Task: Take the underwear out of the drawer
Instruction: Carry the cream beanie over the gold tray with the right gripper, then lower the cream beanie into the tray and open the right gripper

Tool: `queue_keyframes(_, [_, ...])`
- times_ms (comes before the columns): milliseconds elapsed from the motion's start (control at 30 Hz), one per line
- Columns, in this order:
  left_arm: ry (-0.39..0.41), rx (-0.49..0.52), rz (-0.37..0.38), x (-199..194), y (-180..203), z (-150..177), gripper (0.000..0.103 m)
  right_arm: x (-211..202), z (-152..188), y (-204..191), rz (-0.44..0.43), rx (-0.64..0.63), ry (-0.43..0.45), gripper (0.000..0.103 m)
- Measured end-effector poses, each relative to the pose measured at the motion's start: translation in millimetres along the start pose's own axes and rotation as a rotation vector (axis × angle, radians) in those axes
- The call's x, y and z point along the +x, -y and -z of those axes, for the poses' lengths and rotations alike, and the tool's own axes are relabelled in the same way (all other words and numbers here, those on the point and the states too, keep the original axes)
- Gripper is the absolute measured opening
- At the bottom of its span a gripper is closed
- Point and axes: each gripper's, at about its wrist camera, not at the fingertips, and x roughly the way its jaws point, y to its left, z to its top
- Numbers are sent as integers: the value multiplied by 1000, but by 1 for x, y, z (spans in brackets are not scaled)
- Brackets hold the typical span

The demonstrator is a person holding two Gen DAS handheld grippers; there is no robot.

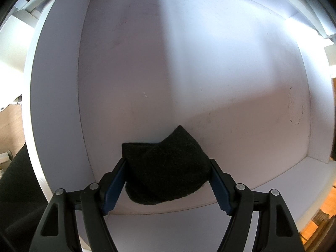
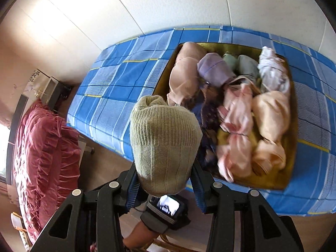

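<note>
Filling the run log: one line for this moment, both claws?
left claw: around black bundle, in white drawer | right claw: shut on olive knit bundle, above tray

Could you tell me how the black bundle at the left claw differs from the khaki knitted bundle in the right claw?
The black fuzzy fabric bundle is dark and plain, while the khaki ribbed knitted bundle is pale with clear ribbing. The black one sits in the white drawer, whereas the khaki one is held up in the air before the blue checked bedspread. Both lie between blue-padded claw fingers, the left claw and the right claw.
</note>
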Motion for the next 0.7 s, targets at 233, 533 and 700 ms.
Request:
queue_keyframes(233, [-2, -1, 5, 2, -9, 0, 75, 54, -23, -6, 38, 31, -52, 45])
queue_keyframes(533, [-2, -3, 6, 5, -10, 2, 75, 92, -36, -8, 71, 74, -72, 45])
queue_keyframes(700, [-2, -3, 5, 6, -10, 2, 75, 103, -36, -10, 30, 83, -94, 47])
